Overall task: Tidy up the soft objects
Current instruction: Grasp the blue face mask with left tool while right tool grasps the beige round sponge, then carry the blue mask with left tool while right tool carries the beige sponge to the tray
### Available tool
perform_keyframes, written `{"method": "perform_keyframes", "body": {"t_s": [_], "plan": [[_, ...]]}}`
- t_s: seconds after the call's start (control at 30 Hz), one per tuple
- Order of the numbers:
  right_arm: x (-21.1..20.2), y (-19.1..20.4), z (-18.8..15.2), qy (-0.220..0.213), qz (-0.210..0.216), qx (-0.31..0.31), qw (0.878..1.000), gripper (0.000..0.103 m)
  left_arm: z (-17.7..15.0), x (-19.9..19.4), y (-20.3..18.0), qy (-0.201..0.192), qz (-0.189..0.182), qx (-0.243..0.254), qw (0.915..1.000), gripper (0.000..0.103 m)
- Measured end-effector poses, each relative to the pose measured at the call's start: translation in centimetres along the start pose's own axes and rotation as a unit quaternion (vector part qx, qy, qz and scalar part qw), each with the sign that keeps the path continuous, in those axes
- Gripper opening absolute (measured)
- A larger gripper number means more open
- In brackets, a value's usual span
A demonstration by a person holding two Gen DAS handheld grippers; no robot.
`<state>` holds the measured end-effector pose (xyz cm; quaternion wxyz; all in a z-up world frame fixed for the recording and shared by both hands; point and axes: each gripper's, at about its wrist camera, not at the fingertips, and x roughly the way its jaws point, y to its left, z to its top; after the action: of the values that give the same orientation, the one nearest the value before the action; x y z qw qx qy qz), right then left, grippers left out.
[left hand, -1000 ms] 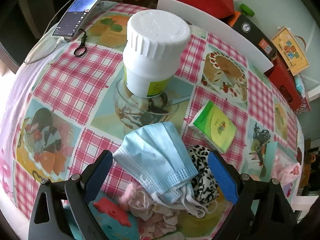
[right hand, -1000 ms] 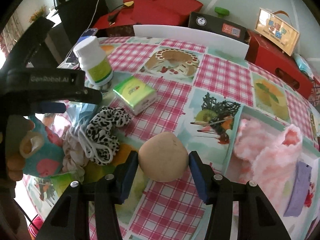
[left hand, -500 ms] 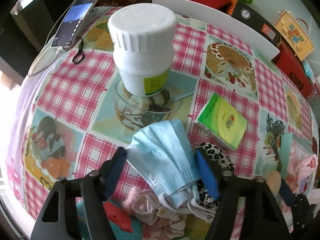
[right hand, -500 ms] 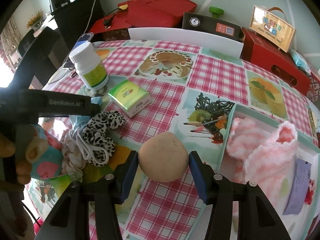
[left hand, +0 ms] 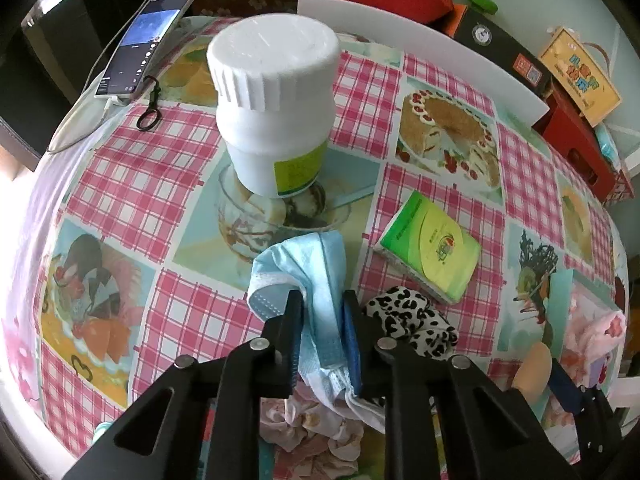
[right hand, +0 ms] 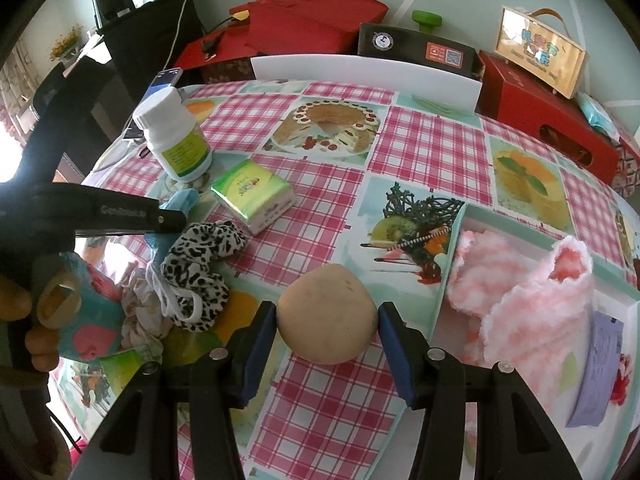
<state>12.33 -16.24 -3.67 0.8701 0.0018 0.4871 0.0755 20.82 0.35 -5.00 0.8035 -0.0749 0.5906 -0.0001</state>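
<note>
My left gripper (left hand: 320, 300) is shut on a light blue face mask (left hand: 316, 276), bunched between the fingers above a pile of soft things. A leopard-print scrunchie (left hand: 412, 320) lies just right of it, also in the right wrist view (right hand: 200, 256). Pale crumpled fabric (left hand: 312, 424) lies below. My right gripper (right hand: 328, 316) is shut on a tan round sponge puff (right hand: 328, 312), held above the tablecloth. A pink fluffy cloth (right hand: 520, 296) lies in a light green tray (right hand: 452, 264) to the right.
A white pill bottle (left hand: 276, 108) stands beyond the mask. A green tissue pack (left hand: 430, 248) lies right of it. A phone (left hand: 148, 40) lies at the far left edge. A white board (right hand: 364, 76) and red boxes (right hand: 544, 120) line the back.
My left gripper has closed on the blue mask and bunched it up. The right gripper has held the puff with little movement.
</note>
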Motion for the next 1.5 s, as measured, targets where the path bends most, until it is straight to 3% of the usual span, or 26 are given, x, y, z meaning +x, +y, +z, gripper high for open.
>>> {"method": "perform_keyframes", "body": {"t_s": [0.47,0.87,1.2,1.5], "plan": [[-0.7,-0.5,0.1,-0.012,-0.002,0.012,1.000,0.055,0.1,-5.0,0.5,-0.061,-0.040,-0.006,0.9973,0.014],[-3.9,-1.3,0.9,-0.064,-0.004,0.028,0.998,0.055,-0.6,-11.8,-1.2,-0.141,-0.088,0.026,0.9857,0.014],[-9.4,-3.9,0.9,-0.130,-0.040,0.055,0.989,0.055,-1.9,-14.7,-4.5,-0.167,-0.138,0.073,0.9735,0.014],[-12.1,-8.3,-0.1,-0.146,-0.094,0.105,0.979,0.055,-3.1,-15.9,-7.4,-0.174,-0.170,0.105,0.9642,0.014]]}}
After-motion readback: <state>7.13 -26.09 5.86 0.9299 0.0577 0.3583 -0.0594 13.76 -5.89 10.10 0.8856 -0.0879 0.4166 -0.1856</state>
